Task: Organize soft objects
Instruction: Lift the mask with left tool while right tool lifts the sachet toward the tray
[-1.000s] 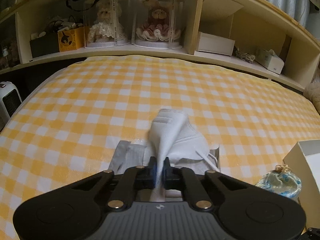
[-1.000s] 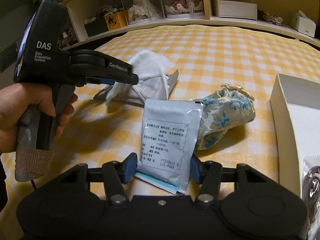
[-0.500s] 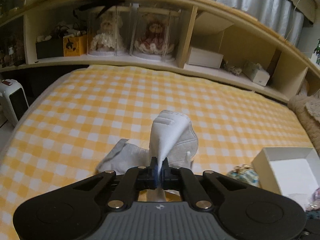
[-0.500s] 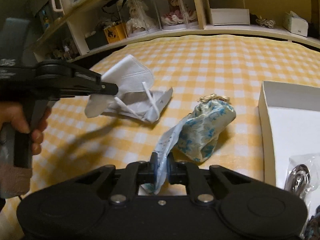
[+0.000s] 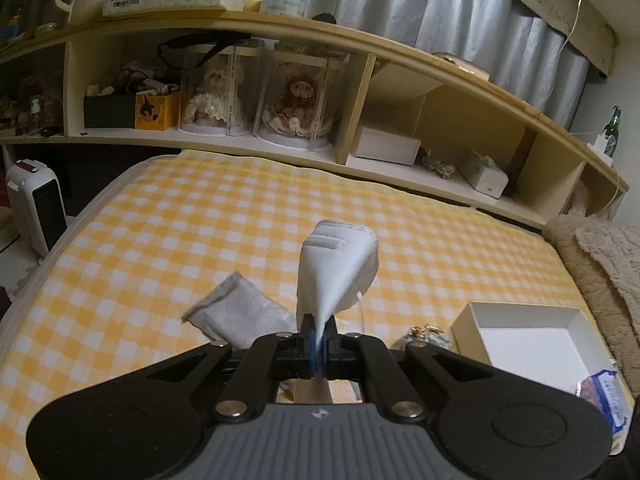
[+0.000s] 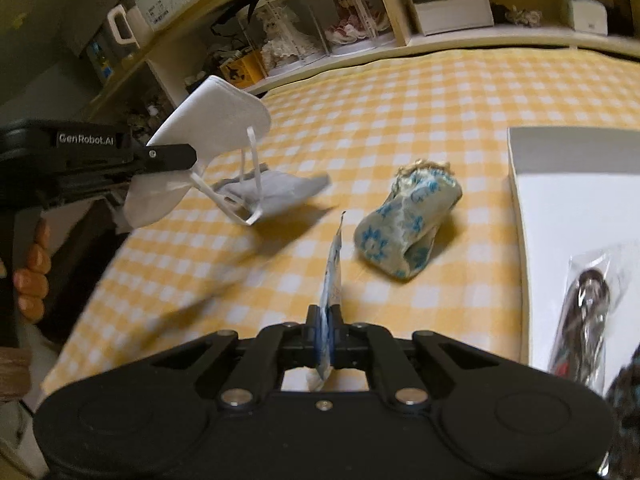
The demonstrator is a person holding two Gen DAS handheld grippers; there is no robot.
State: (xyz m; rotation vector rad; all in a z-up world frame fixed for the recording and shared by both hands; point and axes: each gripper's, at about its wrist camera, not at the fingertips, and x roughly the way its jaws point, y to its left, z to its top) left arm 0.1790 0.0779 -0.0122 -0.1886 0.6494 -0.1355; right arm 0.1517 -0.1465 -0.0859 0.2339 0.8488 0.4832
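Mask [image 5: 338, 268] clamped in left tongs [image 5: 319, 330], long axis pointing forward-up.

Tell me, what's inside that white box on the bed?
The white box holds a clear plastic packet with something dark inside, near its front corner. The rest looks bare white, though the right side is cut off from view.

Left wrist view rides just behind its own gripper [image 5: 319, 340], looking down and forward along the bed [image 5: 200, 232] toward the shelf unit [image 5: 360, 120] at the far side — a wide fisheye sweep. Right wrist view sits low behind the right gripper [image 6: 326, 328], tilted, close to the bedcover, facing the same shelves from the right. Both share the white mask [image 5: 336, 272], the floral pouch [image 6: 408, 228] and the white box [image 5: 532, 340] — and the right view catches the left gripper [image 6: 176, 156] side-on.
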